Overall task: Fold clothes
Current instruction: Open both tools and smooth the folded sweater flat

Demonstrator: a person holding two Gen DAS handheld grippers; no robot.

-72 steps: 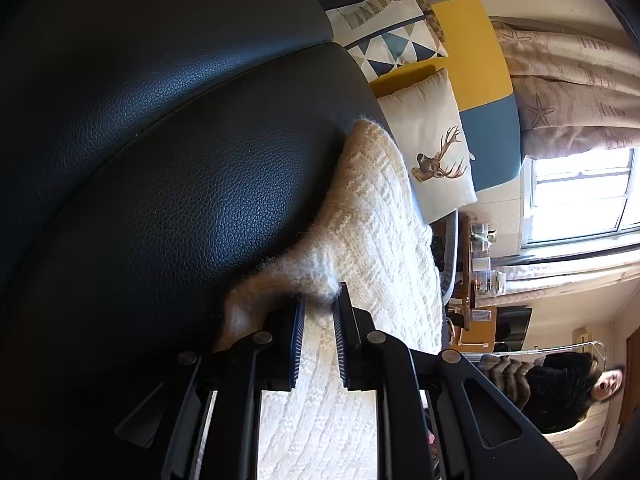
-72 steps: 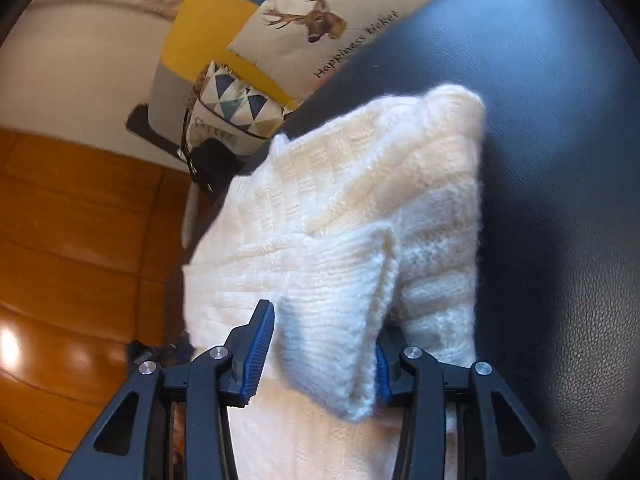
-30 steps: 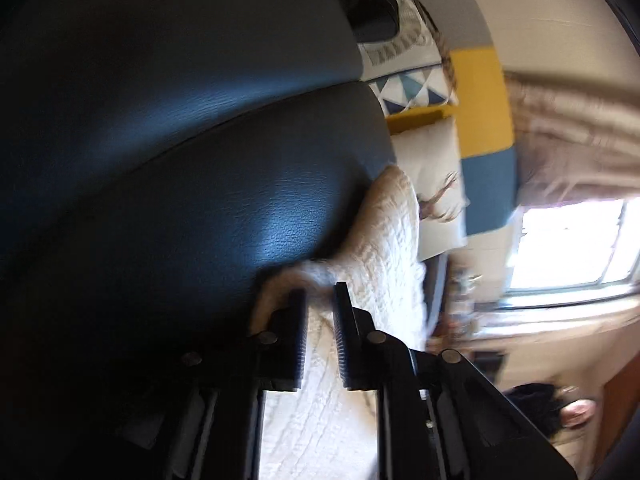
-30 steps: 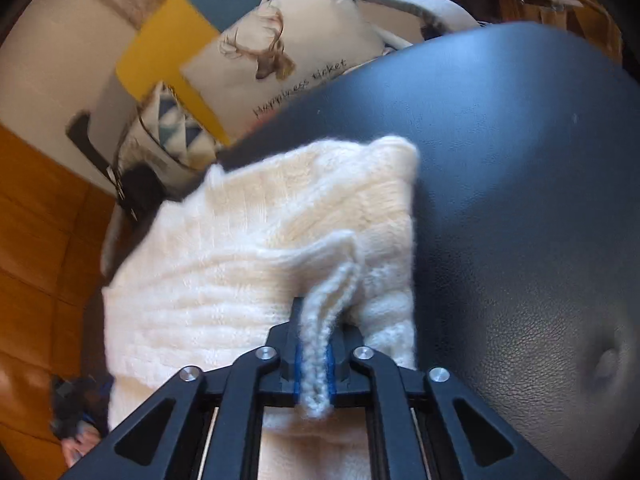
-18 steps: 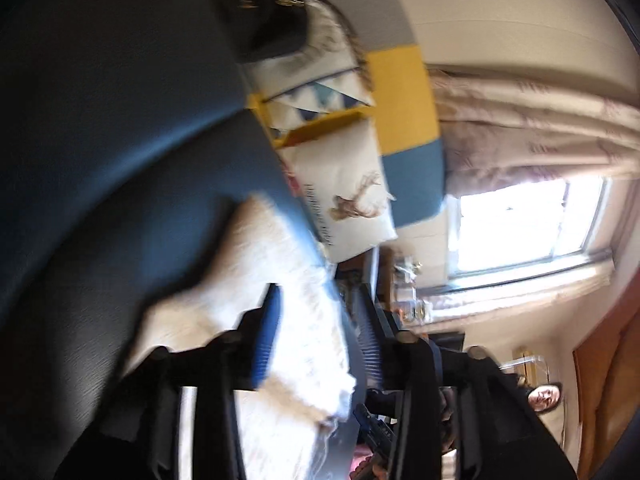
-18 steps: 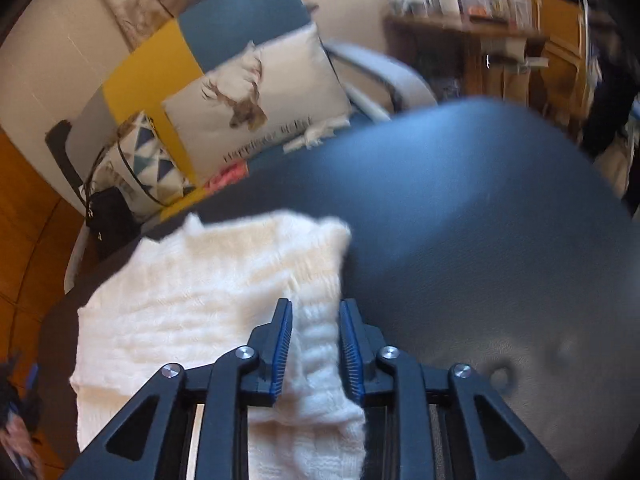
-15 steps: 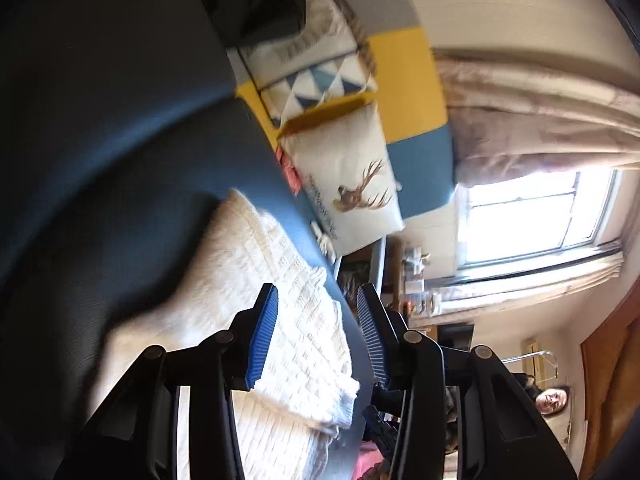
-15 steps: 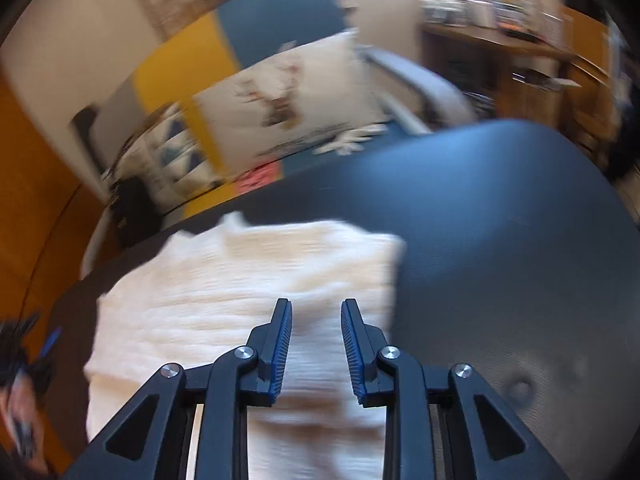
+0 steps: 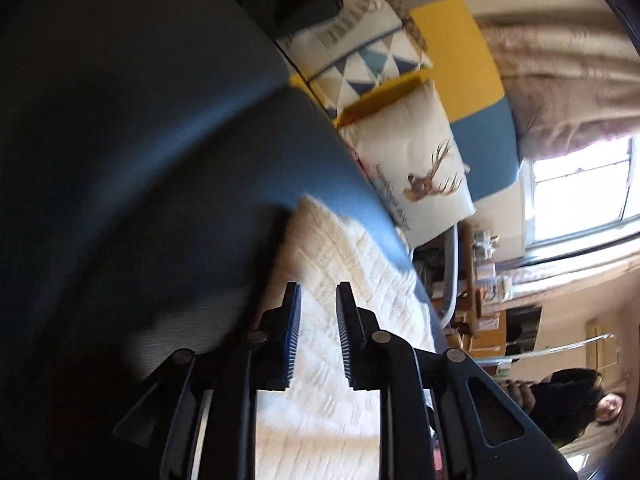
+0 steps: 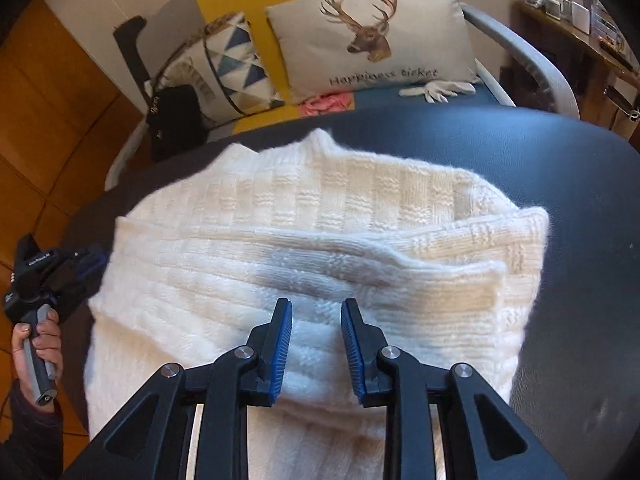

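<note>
One folded white sweater (image 10: 320,240) on black leather surface (image 10: 520,152); two cushions behind. Right gripper (image 10: 316,344) spread, empty; left gripper (image 9: 318,336) closing, nothing pinched.

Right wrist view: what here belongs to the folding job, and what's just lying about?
Job:
white knit sweater
black leather surface
right gripper
left gripper

Lying about:
deer cushion
triangle-pattern cushion
black handbag
pink cloth
white glove

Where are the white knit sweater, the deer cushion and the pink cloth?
white knit sweater (image 10: 320,236), right wrist view, folded top layer.
deer cushion (image 10: 372,36), right wrist view, printed deer.
pink cloth (image 10: 326,103), right wrist view, bunched middle.
</note>
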